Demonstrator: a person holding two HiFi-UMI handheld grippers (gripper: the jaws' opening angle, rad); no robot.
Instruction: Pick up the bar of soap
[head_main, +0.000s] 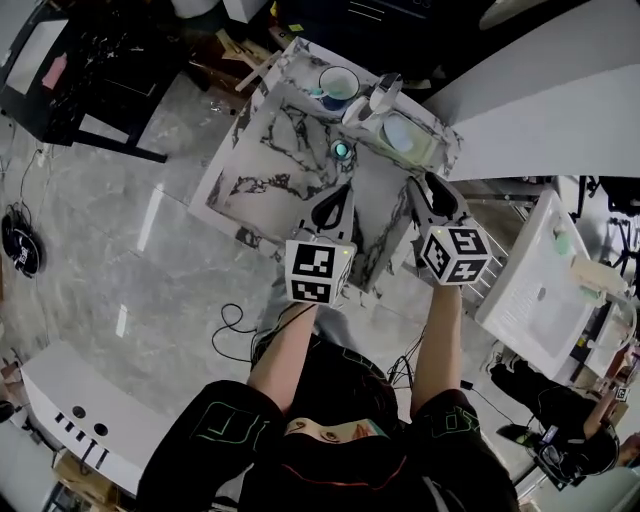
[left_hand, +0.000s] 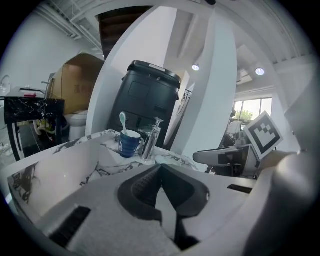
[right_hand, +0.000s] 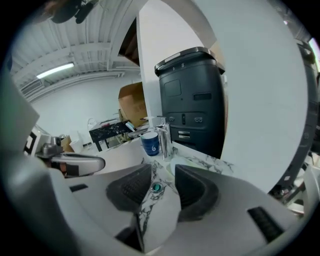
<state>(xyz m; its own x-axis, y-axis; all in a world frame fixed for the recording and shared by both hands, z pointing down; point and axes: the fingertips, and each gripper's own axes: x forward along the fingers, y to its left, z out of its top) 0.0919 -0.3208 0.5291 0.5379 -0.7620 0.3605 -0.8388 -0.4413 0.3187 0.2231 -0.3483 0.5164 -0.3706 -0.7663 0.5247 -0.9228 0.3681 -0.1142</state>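
Note:
The pale green bar of soap (head_main: 406, 136) lies in a dish at the back right of the marble sink counter (head_main: 262, 160), just right of the chrome faucet (head_main: 381, 94). My right gripper (head_main: 415, 182) hovers over the counter's front right, short of the soap, its jaws open with nothing between them. In the right gripper view, the right gripper (right_hand: 163, 170) frames the teal drain (right_hand: 156, 188). My left gripper (head_main: 346, 189) hangs over the basin near the drain (head_main: 342, 150). In the left gripper view, the left gripper (left_hand: 160, 168) has its pads together and holds nothing.
A blue cup (head_main: 338, 86) with a toothbrush stands left of the faucet. A white washbasin (head_main: 540, 290) sits on a rack to the right. A tall black bin (right_hand: 192, 95) rises behind the counter. Cables (head_main: 232, 325) trail on the floor.

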